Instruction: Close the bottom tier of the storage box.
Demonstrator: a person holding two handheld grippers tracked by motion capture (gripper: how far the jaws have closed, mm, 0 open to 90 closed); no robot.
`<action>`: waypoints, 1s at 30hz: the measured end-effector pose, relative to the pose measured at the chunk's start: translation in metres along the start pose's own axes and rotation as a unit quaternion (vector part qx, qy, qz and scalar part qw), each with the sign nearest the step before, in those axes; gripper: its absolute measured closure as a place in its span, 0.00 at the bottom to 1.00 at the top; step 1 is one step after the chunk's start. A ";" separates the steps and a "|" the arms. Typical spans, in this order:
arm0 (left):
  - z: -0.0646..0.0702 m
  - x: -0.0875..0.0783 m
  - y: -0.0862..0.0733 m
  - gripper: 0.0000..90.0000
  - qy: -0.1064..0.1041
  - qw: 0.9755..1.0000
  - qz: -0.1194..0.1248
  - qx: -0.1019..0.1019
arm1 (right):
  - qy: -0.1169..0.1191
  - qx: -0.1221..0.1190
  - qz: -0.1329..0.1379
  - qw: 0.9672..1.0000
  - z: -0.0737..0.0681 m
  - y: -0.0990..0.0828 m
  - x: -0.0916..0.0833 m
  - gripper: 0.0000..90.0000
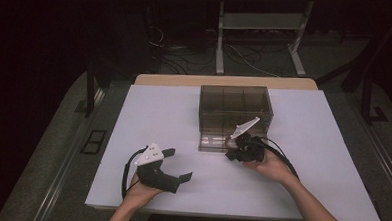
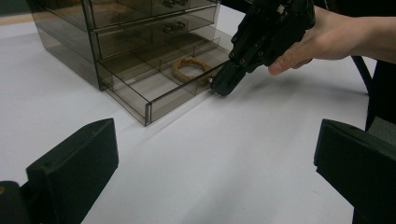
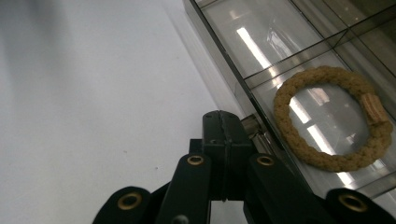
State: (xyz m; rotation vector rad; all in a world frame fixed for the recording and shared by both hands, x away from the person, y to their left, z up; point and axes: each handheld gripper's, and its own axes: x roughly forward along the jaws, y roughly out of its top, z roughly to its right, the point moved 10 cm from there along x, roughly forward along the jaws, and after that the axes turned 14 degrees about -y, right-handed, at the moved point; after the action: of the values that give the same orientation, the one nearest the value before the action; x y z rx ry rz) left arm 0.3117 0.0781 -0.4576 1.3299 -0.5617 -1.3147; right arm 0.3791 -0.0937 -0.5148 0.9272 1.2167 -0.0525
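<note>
Two grippers: right gripper (image 3: 225, 122) clamped on drawer knob (image 3: 256, 129) (bottom drawer (image 2: 154, 93)), left gripper (image 1: 177, 164) jaws apart

The bench (image 1: 149, 113) lies bare on the left and in front, so a hand can pass there freely. The drawer cabinet (image 1: 235, 106) stands in the middle at the back, its bottom drawer (image 2: 154, 88) pulled out, with the right tongs (image 1: 234, 148) at its front.
</note>
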 end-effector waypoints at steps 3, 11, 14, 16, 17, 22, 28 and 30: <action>0.000 0.000 0.000 0.00 0.000 1.000 0.000 -0.001 | -0.003 -0.005 -0.001 1.000 0.000 0.000 0.000 0.99; 0.000 0.001 0.000 0.00 0.000 1.000 0.000 -0.001 | -0.005 -0.016 0.001 1.000 0.003 -0.001 0.000 0.99; 0.000 0.001 0.000 0.00 -0.001 1.000 0.000 -0.001 | -0.008 -0.005 0.002 1.000 0.003 0.000 0.001 0.99; 0.000 0.001 0.000 0.00 -0.001 1.000 0.000 -0.001 | -0.009 -0.006 0.002 1.000 0.003 0.000 0.001 0.99; 0.000 0.001 0.000 0.00 -0.001 1.000 0.001 -0.001 | -0.010 -0.007 0.002 1.000 0.003 0.000 0.001 0.99; 0.000 0.001 0.000 0.00 -0.001 1.000 0.001 -0.001 | -0.015 -0.011 0.002 1.000 0.003 0.001 0.001 0.99; 0.000 0.001 0.000 0.00 -0.001 1.000 0.001 -0.002 | -0.017 -0.008 0.004 1.000 0.005 0.001 0.002 0.99; 0.001 0.001 0.000 0.00 -0.001 1.000 0.000 -0.001 | -0.019 -0.008 0.004 1.000 0.005 0.002 0.002 0.99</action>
State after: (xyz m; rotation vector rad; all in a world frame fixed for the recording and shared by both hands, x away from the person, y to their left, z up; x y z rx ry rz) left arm 0.3114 0.0770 -0.4580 1.3263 -0.5621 -1.3161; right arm 0.3850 -0.0950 -0.5155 0.9133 1.1758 -0.0531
